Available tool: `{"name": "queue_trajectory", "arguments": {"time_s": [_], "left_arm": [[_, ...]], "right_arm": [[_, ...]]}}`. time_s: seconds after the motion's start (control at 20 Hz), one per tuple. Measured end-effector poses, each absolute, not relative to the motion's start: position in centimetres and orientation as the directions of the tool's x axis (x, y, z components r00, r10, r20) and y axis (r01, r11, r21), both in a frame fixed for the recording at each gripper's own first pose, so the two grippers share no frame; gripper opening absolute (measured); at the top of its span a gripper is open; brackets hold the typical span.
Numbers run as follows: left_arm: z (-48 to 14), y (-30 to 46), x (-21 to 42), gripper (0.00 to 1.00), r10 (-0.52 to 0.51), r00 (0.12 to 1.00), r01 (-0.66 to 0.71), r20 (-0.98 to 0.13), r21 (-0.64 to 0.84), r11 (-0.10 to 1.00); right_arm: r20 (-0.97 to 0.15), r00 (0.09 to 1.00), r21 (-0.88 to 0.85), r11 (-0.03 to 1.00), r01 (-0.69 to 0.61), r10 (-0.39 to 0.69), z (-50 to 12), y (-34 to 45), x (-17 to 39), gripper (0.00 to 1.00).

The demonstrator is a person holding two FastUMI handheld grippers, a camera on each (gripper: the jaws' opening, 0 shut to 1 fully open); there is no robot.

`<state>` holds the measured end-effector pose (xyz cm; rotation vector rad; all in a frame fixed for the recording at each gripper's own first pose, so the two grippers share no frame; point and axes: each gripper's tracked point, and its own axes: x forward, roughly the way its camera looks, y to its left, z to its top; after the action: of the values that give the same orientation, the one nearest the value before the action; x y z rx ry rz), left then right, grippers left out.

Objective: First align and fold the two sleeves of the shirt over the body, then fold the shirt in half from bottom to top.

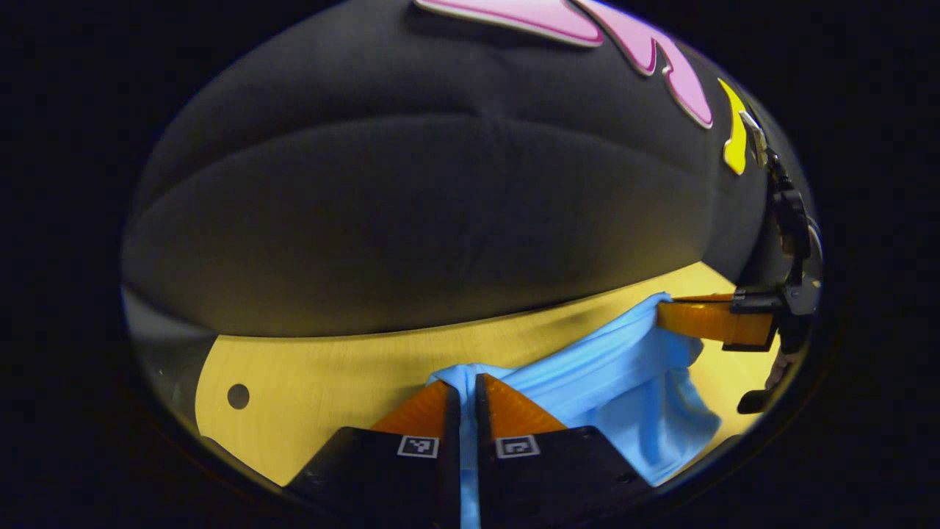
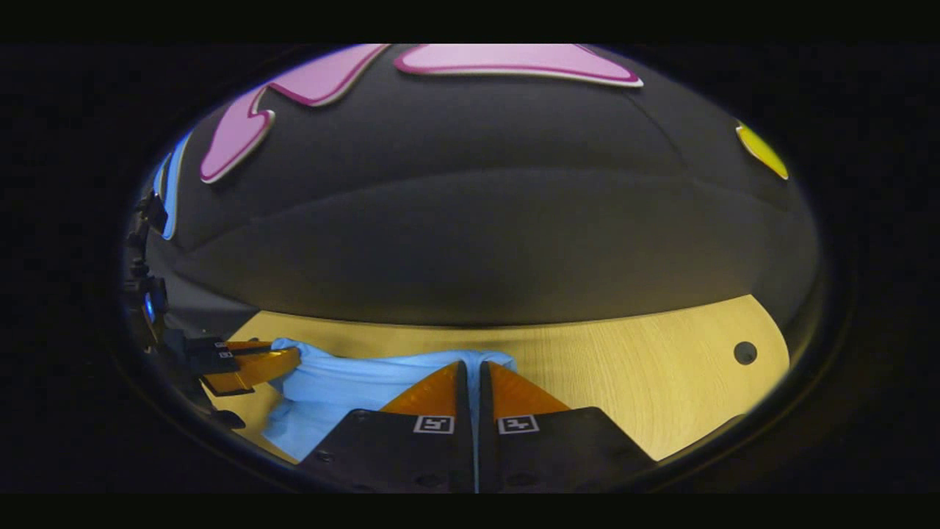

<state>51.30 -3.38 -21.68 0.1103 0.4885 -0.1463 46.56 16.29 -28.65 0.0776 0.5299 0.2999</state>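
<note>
Shirt (image 1: 624,382) hangs pinched between left gripper (image 1: 467,393) and right gripper (image 2: 471,378), both clamped on cloth above bench (image 1: 330,375). Keep your held edge level and taut.

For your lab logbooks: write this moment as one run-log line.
left gripper: shut on shirt | right gripper: shut on shirt | shirt: lifted, stretched between both | table: below

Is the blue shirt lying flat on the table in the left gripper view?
No, the blue shirt hangs bunched, held up between both tongs above the table.
</note>
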Motion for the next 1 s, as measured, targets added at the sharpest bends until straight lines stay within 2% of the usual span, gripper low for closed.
{"name": "queue_trajectory", "arguments": {"time_s": [0.05,0.1,0.15,0.25,0.4,0.45,0.65,1.0], "left_arm": [[-22.6,-2.8,51.6,0.17,-0.097,0.864,0.163,-0.494,0.092,0.982],[-23.4,-1.9,51.6,0.29,-0.066,0.856,0.146,-0.512,0.117,0.982],[-23.6,-1.6,51.2,0.36,-0.040,0.851,0.127,-0.524,0.131,0.983],[-22.5,-1.2,50.3,0.60,-0.037,0.862,0.097,-0.505,0.092,0.991],[-18.4,-0.5,48.0,0.99,-0.018,0.905,0.047,-0.425,0.057,0.997],[-17.2,0.1,46.8,1.00,-0.002,0.919,0.031,-0.394,0.067,0.997],[-13.7,0.3,41.1,0.99,0.015,0.952,0.009,-0.307,0.074,0.997],[-6.7,-2.3,29.2,0.99,-0.082,0.982,0.098,-0.169,0.089,0.991]], "right_arm": [[-0.496,0.822,0.125,0.960,-0.251,0.279,-29.4,16.0,47.0,0.12],[-0.502,0.827,0.092,0.966,-0.241,0.254,-30.1,15.5,47.4,0.22],[-0.511,0.827,0.065,0.969,-0.238,0.237,-30.3,15.2,47.4,0.18],[-0.525,0.817,0.075,0.969,-0.236,0.240,-30.8,14.6,46.5,0.31],[-0.472,0.858,0.058,0.978,-0.200,0.203,-28.1,12.4,44.2,1.00],[-0.453,0.871,0.053,0.981,-0.187,0.191,-27.0,11.5,43.1,0.96],[-0.392,0.910,0.036,0.991,-0.130,0.133,-22.5,8.9,37.4,0.98],[-0.248,0.965,-0.008,0.996,-0.091,0.086,-11.3,5.9,28.2,0.97]]}}
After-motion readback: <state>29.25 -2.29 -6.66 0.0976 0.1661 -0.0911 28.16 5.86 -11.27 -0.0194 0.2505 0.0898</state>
